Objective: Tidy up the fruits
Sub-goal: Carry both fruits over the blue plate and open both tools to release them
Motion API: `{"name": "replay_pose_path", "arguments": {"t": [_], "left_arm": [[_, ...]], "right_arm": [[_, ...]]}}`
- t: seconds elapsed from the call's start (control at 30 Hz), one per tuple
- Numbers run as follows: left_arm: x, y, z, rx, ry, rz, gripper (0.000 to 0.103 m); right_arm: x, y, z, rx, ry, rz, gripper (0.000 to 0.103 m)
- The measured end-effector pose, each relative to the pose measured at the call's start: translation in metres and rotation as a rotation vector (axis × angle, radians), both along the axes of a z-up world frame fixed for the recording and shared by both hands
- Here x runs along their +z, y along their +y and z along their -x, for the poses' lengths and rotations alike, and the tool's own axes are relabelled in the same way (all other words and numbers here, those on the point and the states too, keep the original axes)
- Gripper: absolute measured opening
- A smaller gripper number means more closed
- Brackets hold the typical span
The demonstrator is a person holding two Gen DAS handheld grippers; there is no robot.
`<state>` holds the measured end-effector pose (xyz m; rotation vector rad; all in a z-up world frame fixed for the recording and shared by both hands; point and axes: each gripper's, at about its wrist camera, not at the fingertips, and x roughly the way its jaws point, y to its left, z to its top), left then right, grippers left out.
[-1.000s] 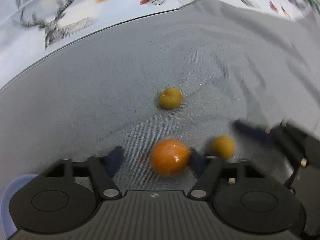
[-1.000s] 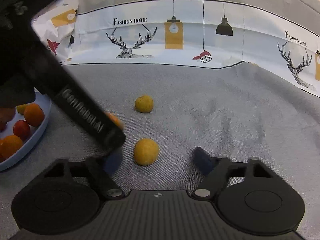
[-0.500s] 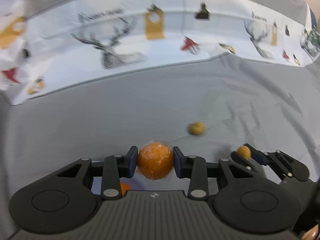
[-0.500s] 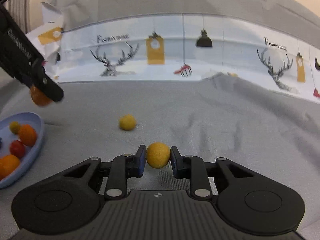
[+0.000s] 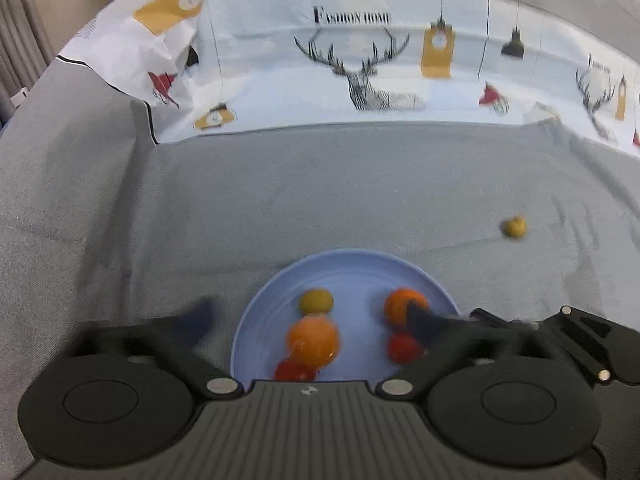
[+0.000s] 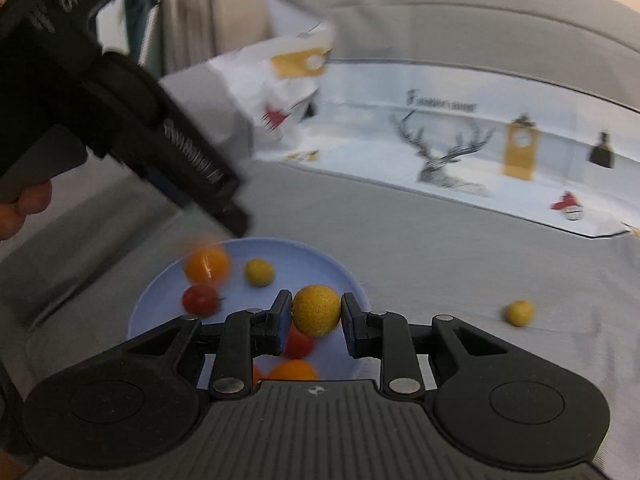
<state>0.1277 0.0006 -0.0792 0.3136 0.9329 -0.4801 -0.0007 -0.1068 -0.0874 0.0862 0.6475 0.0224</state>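
Broadly, a grey cloth [image 5: 320, 184] covers the whole work surface, with a printed paper backdrop [image 5: 360, 72] standing along its far edge; on the cloth sits a pale blue plate [image 5: 348, 260] that already carries several fruits; a blurred orange [image 5: 313, 341] appears just under the left gripper [image 5: 308, 320], beside a small greenish-yellow fruit [image 5: 316, 301], another orange [image 5: 402, 306] and two red fruits [image 5: 404, 347].

That left gripper hangs over the plate with its fingers spread wide and nothing between them; the orange lies in the gap below, apart from both pads. The right gripper [image 6: 316, 316] is closed firmly on a yellow ball-shaped fruit [image 6: 317, 315], pinched at its widest part between the two blue pads and held above the near part of the plate [image 6: 344, 276]; one more small yellow fruit [image 6: 519, 312] lies loose on the cloth, well apart to the right of the plate.

My worry is crowding: both tools share the same small space above the plate, so a careless move could knock them together; a round fruit let go from too high would likely bounce or roll over the low rim; and the blurred orange may not have settled, so another fruit landing on it could send both rolling.
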Motion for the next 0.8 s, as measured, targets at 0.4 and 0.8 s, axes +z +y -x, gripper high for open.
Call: {"name": "replay_pose_path", "arguments": {"t": [0.4, 0.8], "left_arm": [[0.034, 0.014, 0.019, 0.076, 0.111, -0.086, 0.103], [0.076, 0.033, 0.072, 0.016, -0.024, -0.082, 0.103]], "right_arm": [[0.045, -0.016, 0.022, -0.137, 0.179, -0.047, 0.098], [0.117, 0.011, 0.048, -0.237, 0.276, -0.140, 0.102]]}}
